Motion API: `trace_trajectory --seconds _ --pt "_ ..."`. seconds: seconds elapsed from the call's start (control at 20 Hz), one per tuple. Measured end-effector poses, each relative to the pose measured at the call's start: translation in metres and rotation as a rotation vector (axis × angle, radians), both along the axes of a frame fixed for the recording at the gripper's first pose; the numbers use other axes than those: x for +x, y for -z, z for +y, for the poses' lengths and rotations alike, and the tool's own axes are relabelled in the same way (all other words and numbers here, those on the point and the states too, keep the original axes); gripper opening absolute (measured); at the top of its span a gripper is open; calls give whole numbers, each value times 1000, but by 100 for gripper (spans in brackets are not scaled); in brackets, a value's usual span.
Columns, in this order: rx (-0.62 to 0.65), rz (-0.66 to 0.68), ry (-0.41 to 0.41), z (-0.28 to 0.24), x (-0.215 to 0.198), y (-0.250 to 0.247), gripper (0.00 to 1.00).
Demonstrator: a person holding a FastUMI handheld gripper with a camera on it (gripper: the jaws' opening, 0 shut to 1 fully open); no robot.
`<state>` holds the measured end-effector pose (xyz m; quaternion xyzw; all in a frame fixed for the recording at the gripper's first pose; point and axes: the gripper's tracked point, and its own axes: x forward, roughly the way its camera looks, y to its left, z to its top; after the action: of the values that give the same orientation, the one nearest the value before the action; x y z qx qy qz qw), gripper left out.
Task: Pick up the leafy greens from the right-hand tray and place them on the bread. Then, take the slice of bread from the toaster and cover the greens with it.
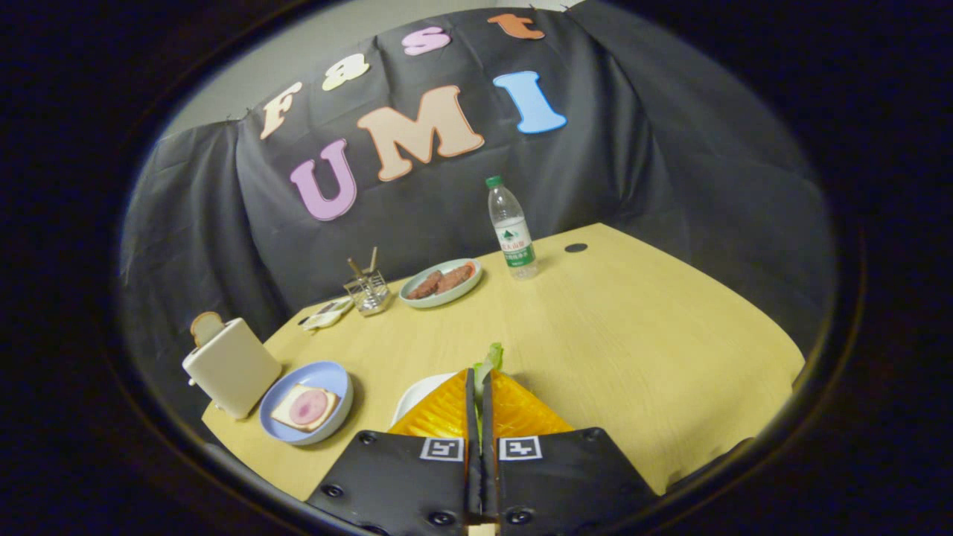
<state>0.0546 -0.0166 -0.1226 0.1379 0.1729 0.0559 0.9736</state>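
My gripper [480, 376] is shut on the leafy greens [491, 357], a pale green leaf that sticks out past the fingertips. It is held just above a white tray [417, 394], whose rim shows left of the fingers. Further left stands a light blue plate [331, 376] holding a slice of bread [305, 408] with a pink round of meat on top. Beside that plate is a cream toaster [232, 365] with a slice of bread [206, 326] standing up out of its slot.
Beyond the fingers on the wooden table [633, 335] are a pale green plate [441, 283] of brown meat slices, a wire holder [367, 289] with sticks, a small white dish [325, 314] and a water bottle [511, 229]. The table's edge runs near on the right.
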Motion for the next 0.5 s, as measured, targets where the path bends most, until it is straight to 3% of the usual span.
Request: trace_trajectory --seconds 0.3,0.5 --pt "44 -83 -58 42 -3 -34 4" --pt "110 -141 -168 95 -11 -60 4"
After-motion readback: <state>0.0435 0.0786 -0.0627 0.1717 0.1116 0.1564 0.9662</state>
